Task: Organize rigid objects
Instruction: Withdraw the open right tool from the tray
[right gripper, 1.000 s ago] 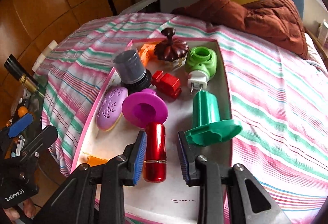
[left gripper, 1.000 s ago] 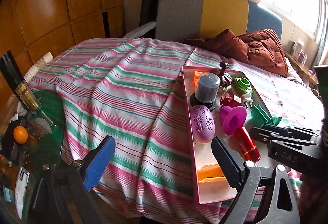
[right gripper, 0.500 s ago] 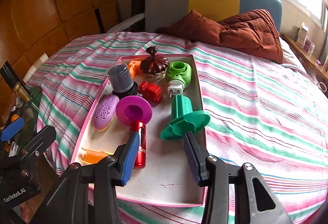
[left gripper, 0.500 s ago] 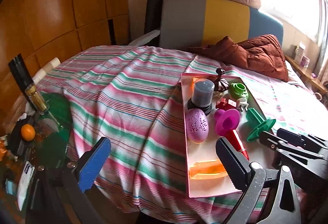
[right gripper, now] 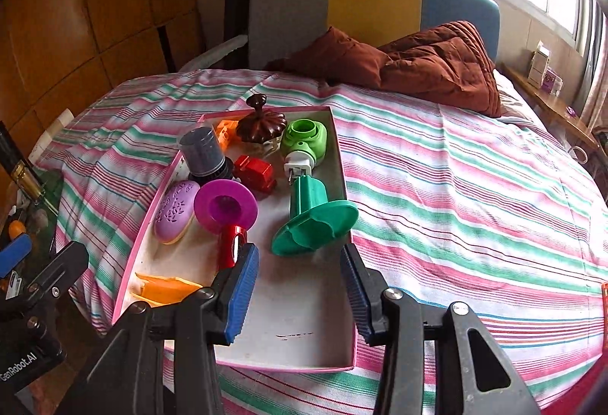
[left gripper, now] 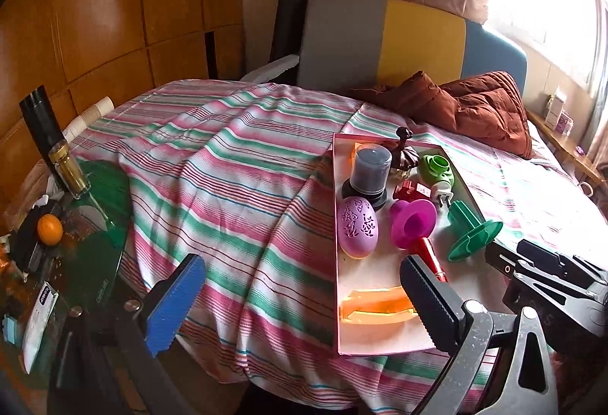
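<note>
Here, on the striped bedspread (right gripper: 475, 194), my pink-rimmed tray (right gripper: 304, 366) already holds everything I can see of the sorting job: a green flanged piece (right gripper: 313, 221) lying on its side at the right rim, a magenta funnel shape (right gripper: 225, 206), a lilac oval case (right gripper: 175, 212), a capped grey cylinder (right gripper: 203, 153), a green plug-in unit (right gripper: 306, 141), a brown lidded pot (right gripper: 260, 124), a small red block (right gripper: 254, 174), an orange piece (right gripper: 167, 289) at the near corner and, beside the funnel, a red metallic tube (right gripper: 230, 248).

My right gripper (right gripper: 300, 295) hangs over the tray's bare near end, its jaws half spread after just opening, nothing between them; the tube lies just clear of the left pad. My left gripper (left gripper: 300, 305) stands wide and empty over the bedspread, left of the tray.

I judge this a release just finished. Next comes finding another loose item; none shows on the bedspread.
</note>
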Tool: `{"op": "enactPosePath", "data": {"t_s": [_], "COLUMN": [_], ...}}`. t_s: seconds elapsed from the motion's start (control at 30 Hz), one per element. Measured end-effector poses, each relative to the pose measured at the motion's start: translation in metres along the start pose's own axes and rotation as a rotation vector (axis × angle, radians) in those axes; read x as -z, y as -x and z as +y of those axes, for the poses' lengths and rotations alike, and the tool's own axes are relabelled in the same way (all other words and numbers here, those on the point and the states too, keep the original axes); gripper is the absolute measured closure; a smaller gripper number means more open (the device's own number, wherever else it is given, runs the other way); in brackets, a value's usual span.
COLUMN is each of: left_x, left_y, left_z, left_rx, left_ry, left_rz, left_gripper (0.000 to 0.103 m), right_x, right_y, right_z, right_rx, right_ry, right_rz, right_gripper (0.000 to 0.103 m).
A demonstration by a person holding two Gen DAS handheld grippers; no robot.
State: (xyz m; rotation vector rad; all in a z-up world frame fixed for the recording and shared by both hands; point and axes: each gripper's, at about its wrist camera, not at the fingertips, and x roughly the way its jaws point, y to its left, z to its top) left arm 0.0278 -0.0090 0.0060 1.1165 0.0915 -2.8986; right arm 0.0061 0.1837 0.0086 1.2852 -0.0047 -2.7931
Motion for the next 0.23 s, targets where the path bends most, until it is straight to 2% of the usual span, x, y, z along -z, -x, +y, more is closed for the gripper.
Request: {"op": "enactPosePath", "data": {"t_s": [0.23], "left_x": [0.0003], "left_y": [-0.0017], "left_z": [0.0008], "left_rx": [0.004], "left_ry": [0.009], "left_rz": [-0.002], "left_gripper": [0.001], "right_x": [0.0004], "right_y": [-0.0015], "right_z": [0.005], "right_rx": [-0.005], "right_ry": [0.012], "right_rz": [0.004], "right_gripper": [0.058]}}
